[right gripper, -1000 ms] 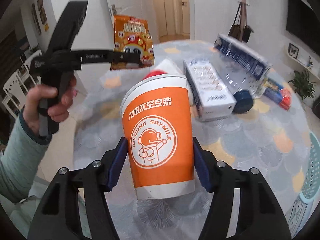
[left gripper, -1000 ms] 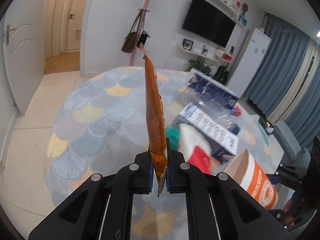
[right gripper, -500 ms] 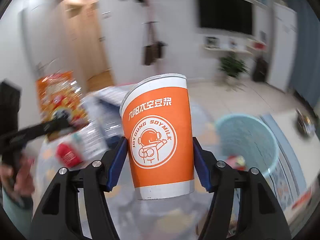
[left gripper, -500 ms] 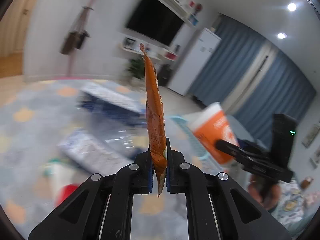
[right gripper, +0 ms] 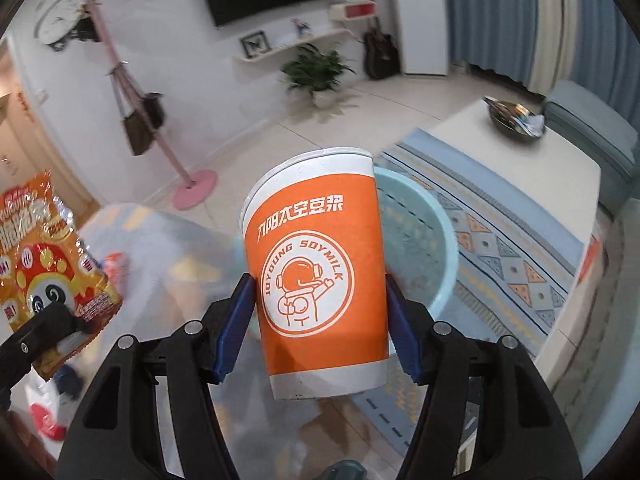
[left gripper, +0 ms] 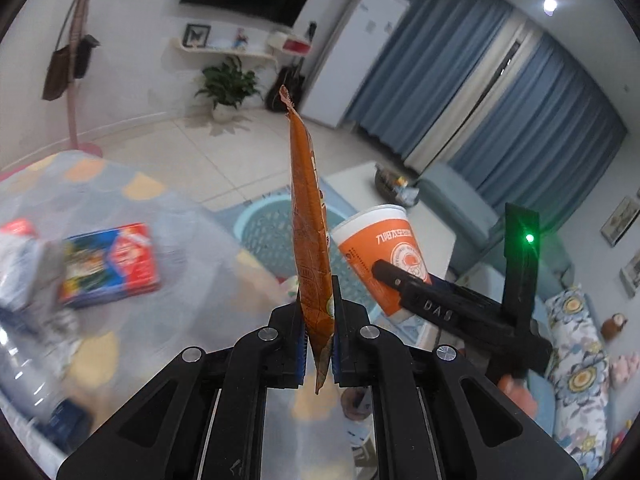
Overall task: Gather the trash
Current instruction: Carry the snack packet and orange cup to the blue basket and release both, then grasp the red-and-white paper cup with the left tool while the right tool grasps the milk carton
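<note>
Far left of the right wrist view, I see my left claw pinching the orange snack bag flat by its lower edge; in its own view the bag stands edge-on up the centre of the frame, pads pressed tight on it. Left of it, a red and blue packet lies blurred on the counter. Centre frame, my right claw grips the orange soymilk cup upright, blue pads on both its sides. Behind the cup, right of centre, sits the pale blue basket on the patterned rug.
</note>
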`<action>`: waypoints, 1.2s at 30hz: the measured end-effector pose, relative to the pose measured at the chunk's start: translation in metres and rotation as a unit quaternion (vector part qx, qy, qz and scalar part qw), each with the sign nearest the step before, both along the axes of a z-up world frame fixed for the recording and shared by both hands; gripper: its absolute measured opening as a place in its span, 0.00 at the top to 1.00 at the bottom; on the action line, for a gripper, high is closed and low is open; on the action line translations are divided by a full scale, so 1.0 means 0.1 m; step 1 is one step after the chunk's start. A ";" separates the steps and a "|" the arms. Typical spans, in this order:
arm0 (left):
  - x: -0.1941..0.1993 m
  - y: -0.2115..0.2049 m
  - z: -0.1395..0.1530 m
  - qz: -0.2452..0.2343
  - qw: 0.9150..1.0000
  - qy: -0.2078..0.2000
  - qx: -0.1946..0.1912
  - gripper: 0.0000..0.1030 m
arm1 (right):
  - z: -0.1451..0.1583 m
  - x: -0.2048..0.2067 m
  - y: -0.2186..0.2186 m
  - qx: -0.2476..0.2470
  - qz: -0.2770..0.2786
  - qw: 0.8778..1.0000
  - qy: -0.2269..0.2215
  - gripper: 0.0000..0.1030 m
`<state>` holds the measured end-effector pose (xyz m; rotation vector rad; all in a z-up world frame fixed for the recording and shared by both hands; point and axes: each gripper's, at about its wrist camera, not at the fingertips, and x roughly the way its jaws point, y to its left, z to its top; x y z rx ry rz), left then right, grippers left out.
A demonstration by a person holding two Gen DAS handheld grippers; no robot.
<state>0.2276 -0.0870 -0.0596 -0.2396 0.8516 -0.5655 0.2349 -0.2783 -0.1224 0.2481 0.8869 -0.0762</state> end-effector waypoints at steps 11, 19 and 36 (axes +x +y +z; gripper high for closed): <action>0.57 -0.53 -0.54 -0.003 0.998 0.066 0.024 0.88 | -0.43 0.35 -0.54 0.002 -0.051 0.998 0.049 0.40; 0.53 -0.56 -0.40 0.006 0.999 0.038 0.038 0.45 | -0.40 0.22 -0.71 0.026 -0.056 0.997 0.040 0.37; -0.44 0.45 0.29 0.068 0.996 -0.062 0.009 0.32 | 0.46 -0.46 0.43 -0.006 0.080 0.995 -0.056 0.37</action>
